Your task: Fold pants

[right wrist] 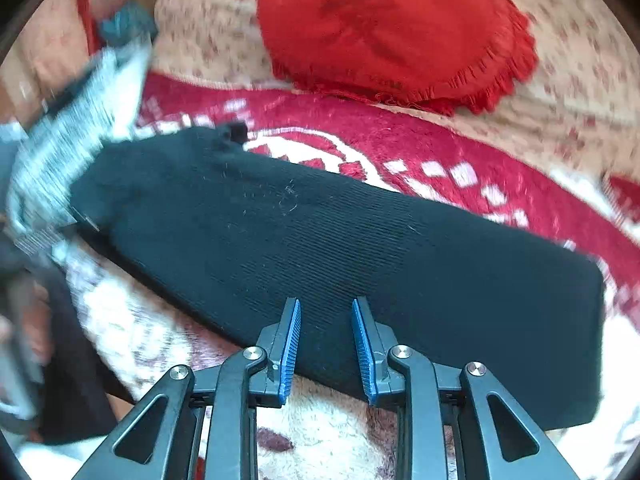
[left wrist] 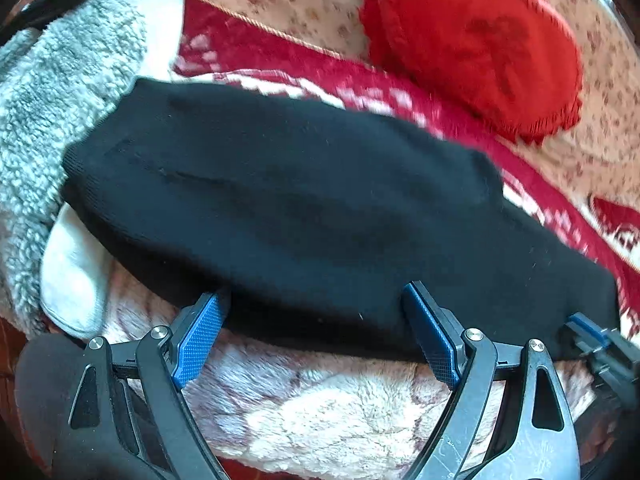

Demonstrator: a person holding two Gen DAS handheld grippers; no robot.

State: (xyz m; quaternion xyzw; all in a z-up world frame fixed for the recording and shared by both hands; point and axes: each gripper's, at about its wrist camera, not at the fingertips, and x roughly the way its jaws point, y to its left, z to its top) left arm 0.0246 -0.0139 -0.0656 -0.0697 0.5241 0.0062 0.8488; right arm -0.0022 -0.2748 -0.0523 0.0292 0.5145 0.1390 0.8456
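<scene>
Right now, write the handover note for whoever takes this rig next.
Left gripper: open wide, fingers at the near edge of the black pants, nothing clamped.
Right gripper: open with a narrower gap, fingers over the same near edge, not closed on the cloth.
Pants: lying as a long narrow band on the red-and-white blanket, apparently already folded lengthwise. Red round cushion lies beyond; grey fleece at the pants' left end.
Left to do: probably grip the edge and fold the band end to end.

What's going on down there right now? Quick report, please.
Left tongs open, right tongs open, both at pants' near edge. Black pants folded long on blanket. Grey fleece beside them.
</scene>
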